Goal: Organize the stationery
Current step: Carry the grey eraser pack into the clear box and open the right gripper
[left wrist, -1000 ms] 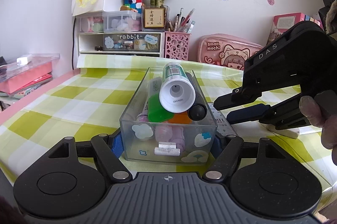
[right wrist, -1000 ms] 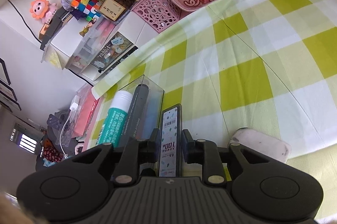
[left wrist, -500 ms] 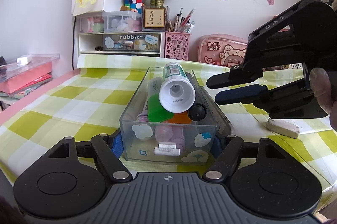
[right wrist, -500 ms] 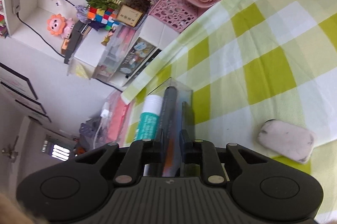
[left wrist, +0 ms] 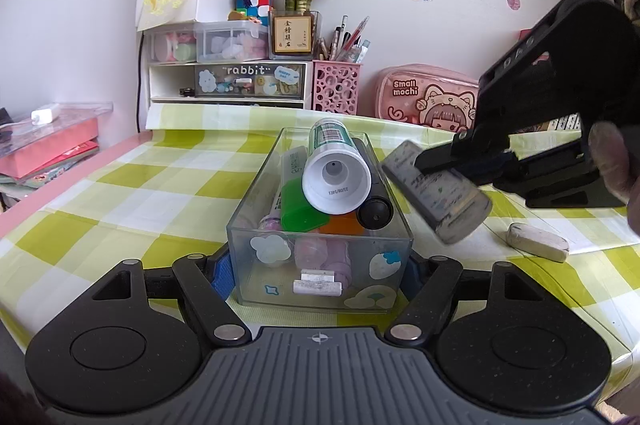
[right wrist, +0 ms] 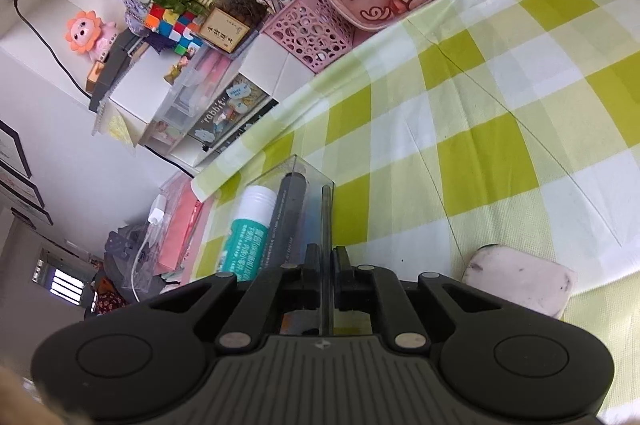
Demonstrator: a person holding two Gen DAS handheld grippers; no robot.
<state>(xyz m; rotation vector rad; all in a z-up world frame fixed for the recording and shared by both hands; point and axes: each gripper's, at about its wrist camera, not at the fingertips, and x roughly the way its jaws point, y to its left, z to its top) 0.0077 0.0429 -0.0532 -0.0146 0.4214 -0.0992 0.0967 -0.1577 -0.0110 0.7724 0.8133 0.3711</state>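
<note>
A clear organizer box point(left wrist: 276, 289) sits on the green-checked tablecloth, and my left gripper point(left wrist: 316, 273) is shut on it, blue pads against both side walls. Inside lie a white-capped glue stick point(left wrist: 334, 169), a black marker point(left wrist: 374, 211) and a green piece point(left wrist: 298, 209). My right gripper point(left wrist: 424, 161) hovers just right of the box rim. Its jaws are closing on a flat grey lead case point(left wrist: 436, 193), which tilts down toward me. In the right wrist view the case point(right wrist: 327, 217) shows edge-on, pinched between the narrow fingers of the right gripper point(right wrist: 326, 257), above the glue stick point(right wrist: 248, 233) and marker point(right wrist: 290, 221).
A worn white eraser point(left wrist: 538, 247) lies on the cloth to the right of the box. At the back stand a pink pencil pouch point(left wrist: 424, 97), a pink pen cup point(left wrist: 336, 87) and a drawer unit point(left wrist: 228, 77). A red stack point(left wrist: 48, 145) borders the left edge.
My right gripper rose from the table beside the box, and its fingers narrowed. The grey case went from lying face-up between them to edge-on. The left gripper and box stayed put.
</note>
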